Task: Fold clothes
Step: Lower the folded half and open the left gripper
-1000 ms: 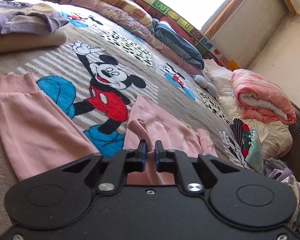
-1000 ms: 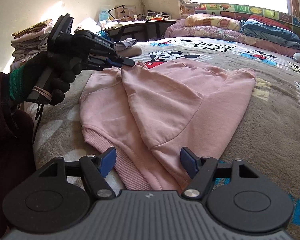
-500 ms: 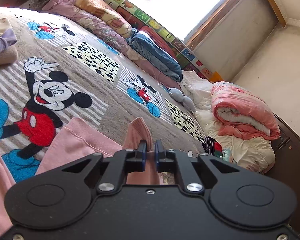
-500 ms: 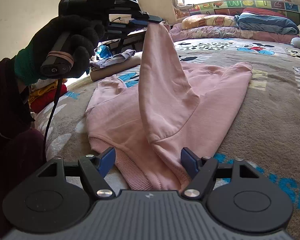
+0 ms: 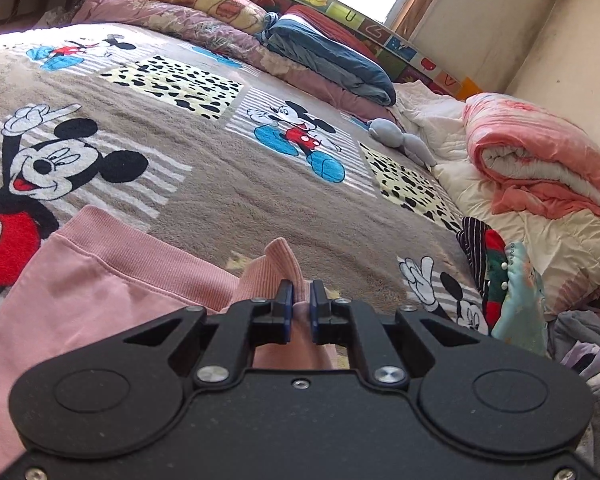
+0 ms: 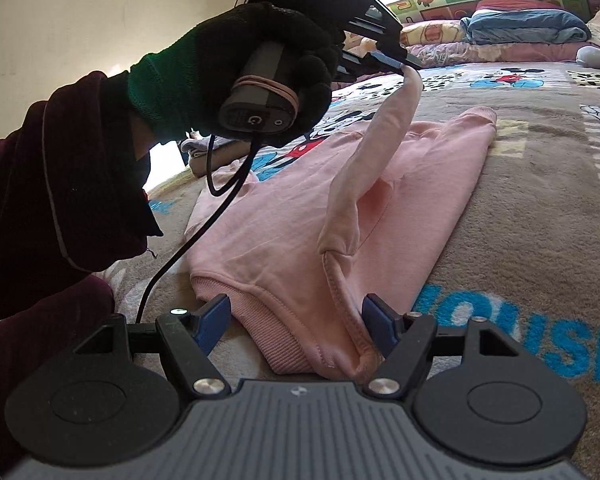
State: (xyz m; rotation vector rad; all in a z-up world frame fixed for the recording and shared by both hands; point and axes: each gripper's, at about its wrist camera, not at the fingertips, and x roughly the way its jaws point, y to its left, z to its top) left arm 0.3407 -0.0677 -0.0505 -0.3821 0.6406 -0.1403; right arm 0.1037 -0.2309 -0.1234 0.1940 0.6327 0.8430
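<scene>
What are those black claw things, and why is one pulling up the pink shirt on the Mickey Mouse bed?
They are grabbing tools that a person holds, one in each hand, with a small camera on each. One picture looks along the left claw; the other looks along the right claw and also shows the gloved left hand. A pink sweatshirt lies on the Mickey Mouse blanket. The left claw is pinched shut on the sleeve cuff and holds it up in the air. The right claw is open, low by the sweatshirt's hem. The person is folding it.
</scene>
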